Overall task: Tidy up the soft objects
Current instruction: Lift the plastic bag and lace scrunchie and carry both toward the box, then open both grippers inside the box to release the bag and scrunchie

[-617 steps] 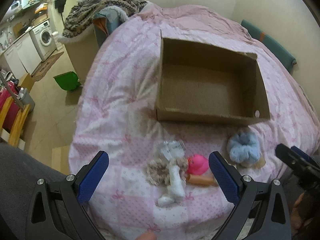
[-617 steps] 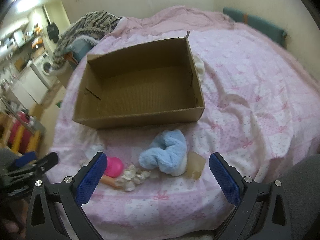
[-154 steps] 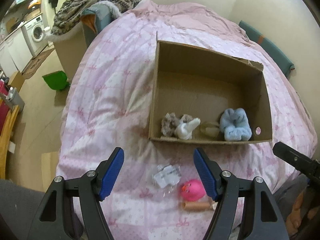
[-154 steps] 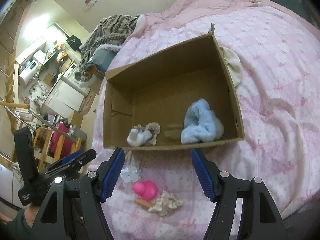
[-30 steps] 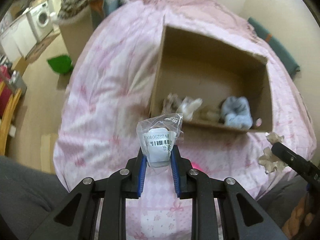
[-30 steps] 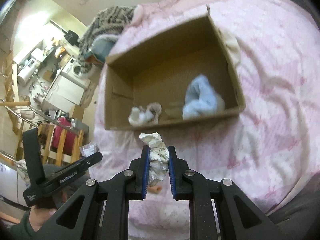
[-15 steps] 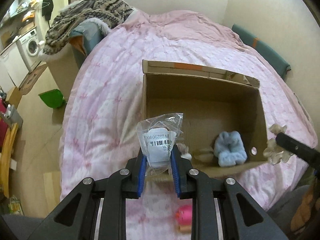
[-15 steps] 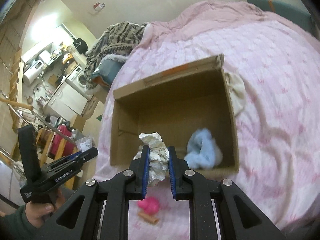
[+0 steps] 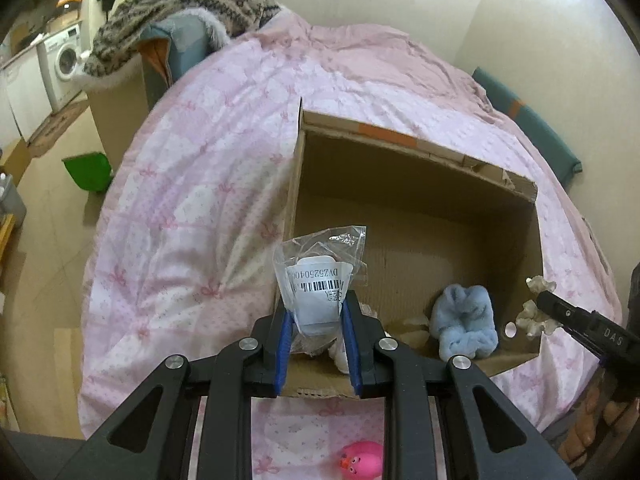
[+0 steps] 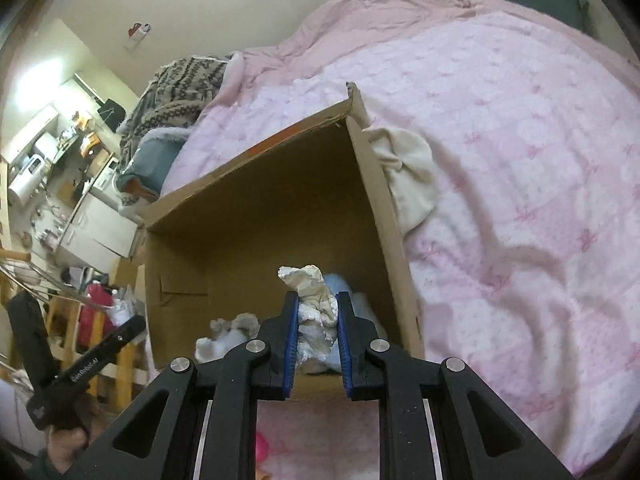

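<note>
An open cardboard box lies on the pink bed. Inside it are a light blue fluffy scrunchie and a grey-and-white soft toy. My left gripper is shut on a clear plastic bag with a barcode label, held over the box's near left wall. My right gripper is shut on a cream scrunchie, held over the box's near wall; it also shows in the left wrist view.
A pink rubber duck lies on the bedspread in front of the box. A cream cloth lies against the box's right side. A patterned blanket is piled at the bed's far left. The floor drops off left, with a green bin.
Both grippers have moved forward and lower, over the box's near edge, each still holding its item. The box looks larger and closer.
</note>
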The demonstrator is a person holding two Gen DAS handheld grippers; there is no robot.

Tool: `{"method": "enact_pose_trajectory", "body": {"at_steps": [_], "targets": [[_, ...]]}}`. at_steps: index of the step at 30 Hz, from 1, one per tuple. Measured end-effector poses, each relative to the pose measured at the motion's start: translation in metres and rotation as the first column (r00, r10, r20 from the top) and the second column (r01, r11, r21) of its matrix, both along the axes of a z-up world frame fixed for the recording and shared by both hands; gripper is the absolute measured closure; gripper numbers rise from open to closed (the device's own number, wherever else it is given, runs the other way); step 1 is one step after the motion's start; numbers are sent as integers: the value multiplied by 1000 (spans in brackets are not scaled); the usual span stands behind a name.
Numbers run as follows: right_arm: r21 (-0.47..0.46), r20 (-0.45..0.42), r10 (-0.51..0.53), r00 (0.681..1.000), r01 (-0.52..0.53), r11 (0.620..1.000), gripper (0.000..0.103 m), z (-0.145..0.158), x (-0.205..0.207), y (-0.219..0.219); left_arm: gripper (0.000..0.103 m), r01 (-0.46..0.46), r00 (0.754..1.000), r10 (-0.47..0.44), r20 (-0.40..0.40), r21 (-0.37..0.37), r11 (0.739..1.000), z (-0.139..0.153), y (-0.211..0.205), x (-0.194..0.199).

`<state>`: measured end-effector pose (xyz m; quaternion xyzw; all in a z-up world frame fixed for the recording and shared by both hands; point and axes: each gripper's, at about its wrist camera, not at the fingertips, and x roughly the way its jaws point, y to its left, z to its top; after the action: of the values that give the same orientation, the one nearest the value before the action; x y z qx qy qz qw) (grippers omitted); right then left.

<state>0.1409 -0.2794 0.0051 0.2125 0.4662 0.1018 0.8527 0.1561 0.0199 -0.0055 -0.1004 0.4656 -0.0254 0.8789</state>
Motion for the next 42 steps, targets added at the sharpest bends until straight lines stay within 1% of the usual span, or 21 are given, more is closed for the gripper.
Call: {"method": "enact_pose_trajectory", "body": {"at_steps": [4,6,11,15,17,20,24,27,28,29,30,31,32,33,34,35,37,40,42], "targets": [[-42,-11,24,1000,-25,999,84,-3,2,9,82,42,998,-41,-41,10,999,-10,-11,2],[-94,-27,30,999,-33,995,84,-5,2,13,82,56,998,-56,-41,12,998,-12,-16,0],[-152,-54,29,998,-37,988,84,-12,2,18,82,80,996,-79,-41,25,996,-14,-24,-1],[-127,-58,31,998,-38,991,83,-14,4,17,82,73,997,-72,-41,22,997,-14,-23,-1],[-115,-59,30,998,-37,993,80,-14,4,16,82,71,997,-70,-43,15,997,-13,-23,-1],[-101,-71,29,997,-36,994,79,-17,5,14,82,73,996,-72,-43,23,997,-13,-23,-2],[-97,-63,32,997,-38,995,77,-16,4,15,82,80,996,-79,-33,25,996,-12,-25,-3],[-92,-58,36,998,-41,995,73,-15,3,15,81,81,997,-80,-22,34,996,-11,-27,-4],[-89,-55,34,998,-39,995,67,-15,3,15,81,82,996,-81,-21,38,996,-11,-28,-4],[-83,-51,33,998,-37,996,50,-14,2,15,78,80,997,-80,-20,42,996,-11,-28,-5],[-77,-44,28,999,-32,997,38,-13,2,14,76,81,997,-80,-20,40,996,-9,-29,-6],[-66,-32,20,999,-22,998,28,-11,1,13,68,83,996,-82,-18,37,996,-8,-29,-7],[-51,-24,17,1000,-19,999,28,-10,0,12,55,83,997,-82,-14,39,996,-6,-29,-8],[-42,-21,19,1000,-20,999,28,-9,0,11,48,79,997,-79,-3,47,996,-4,-29,-9],[-40,-19,20,1000,-21,999,28,-8,-1,12,38,72,997,-73,14,58,996,-1,-30,-11],[-44,-18,19,1000,-20,999,28,-7,-1,12,34,69,997,-71,27,63,996,1,-30,-12],[-42,-23,20,1000,-21,999,28,-8,0,12,34,70,997,-73,37,76,995,4,-31,-12],[-40,-26,21,999,-22,999,28,-8,2,13,34,68,997,-70,24,94,993,2,-32,-10],[-39,-28,26,999,-27,999,28,-8,2,13,34,65,998,-67,19,91,994,2,-31,-9]]}}
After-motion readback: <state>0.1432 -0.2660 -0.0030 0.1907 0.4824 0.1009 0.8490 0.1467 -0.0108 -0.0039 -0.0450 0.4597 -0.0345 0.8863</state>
